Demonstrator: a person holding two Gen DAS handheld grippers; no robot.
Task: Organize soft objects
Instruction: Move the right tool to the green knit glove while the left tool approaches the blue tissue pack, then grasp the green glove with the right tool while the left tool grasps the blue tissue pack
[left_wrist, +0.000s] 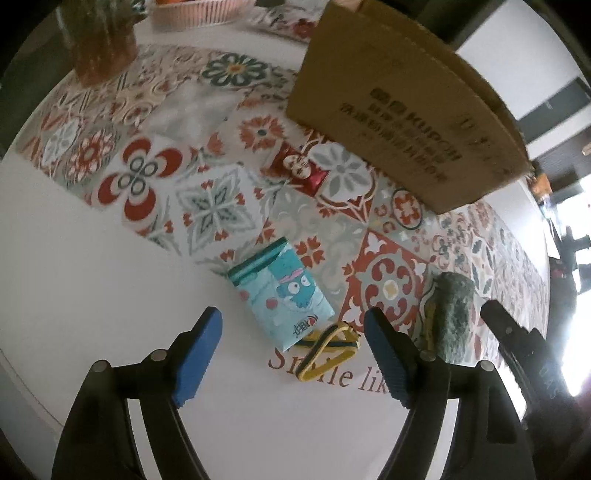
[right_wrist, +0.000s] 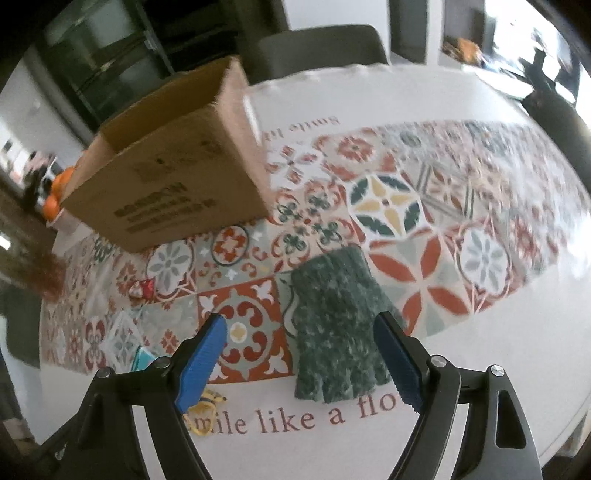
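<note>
Both grippers point steeply down at the table, each set over a different soft item, which reads as two pickups being lined up at once. The left gripper (left_wrist: 293, 354) has its jaws spread wide with nothing between the pads; the tissue pack (left_wrist: 282, 297) lies just ahead of the gap, slightly toward the left pad, and the yellow band (left_wrist: 328, 345) sits inside the gap close to the right pad, touching the pack's near corner. Which of the two is aimed at I cannot tell, though the wide spread suits the pack's breadth. The right gripper (right_wrist: 304, 358) is likewise wide open and empty; the glove (right_wrist: 338, 325) lies flat between its jaws, nearer the right pad, cuff away and finger end toward the camera. That opening looks chosen to straddle the glove's full width so the knit bunches when squeezed. The box (right_wrist: 173, 177) stands open-topped beyond and left of the right jaws, well apart from the glove, and is probably where the soft things go. A small red wrapper (left_wrist: 301, 168) lies farther ahead of the left jaws, near the box. Nothing is lifted yet; all items rest on the tablecloth (right_wrist: 424, 258).
</note>
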